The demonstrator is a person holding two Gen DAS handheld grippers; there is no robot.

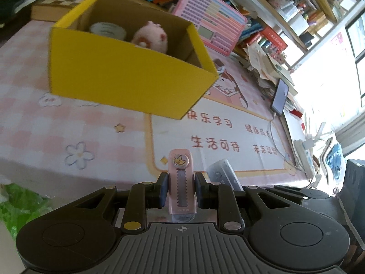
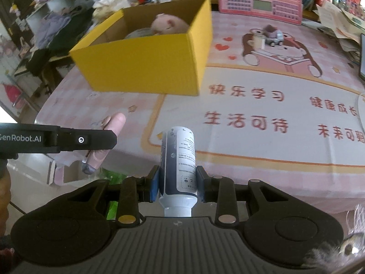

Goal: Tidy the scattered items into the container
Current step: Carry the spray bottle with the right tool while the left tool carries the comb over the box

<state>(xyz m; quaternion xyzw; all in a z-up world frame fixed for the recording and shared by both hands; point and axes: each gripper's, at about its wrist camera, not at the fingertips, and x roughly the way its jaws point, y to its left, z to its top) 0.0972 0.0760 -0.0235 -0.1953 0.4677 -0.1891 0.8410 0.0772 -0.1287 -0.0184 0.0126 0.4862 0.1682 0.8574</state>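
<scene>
The left gripper [image 1: 180, 188] has its jaws closed narrowly on a slim pink clip-like item [image 1: 181, 182] with a crown sticker and a toothed strip down its middle; what it is exactly is hard to tell, and its lower end is cut off behind the gripper body. The right gripper [image 2: 177, 181] has its jaws clamped on a white bottle [image 2: 179, 162], cap end toward the camera, the print on its label too small to read.

The yellow cardboard box [image 1: 127, 80] stands on the pink-checked surface [image 1: 68, 123] well ahead of both grippers. Inside, the near wall hides most of the contents: a pink plush toy [image 1: 151, 36] shows from the top, and beside it a roll of tape [image 1: 107, 30], which in the right wrist view is only a pale sliver.

Only the left wrist view shows a phone [image 1: 280, 96] leaning on a paper stack with its cable, and a grey remote-like object [image 1: 224, 174] partly hidden behind the gripper. Only the right wrist view shows a small toy truck [image 2: 272, 37] on the cartoon mat beyond the box, and the left gripper from the side with a person's fingers [image 2: 116, 121] behind it. A pink keyboard toy [image 1: 212, 20] leans at the back.
</scene>
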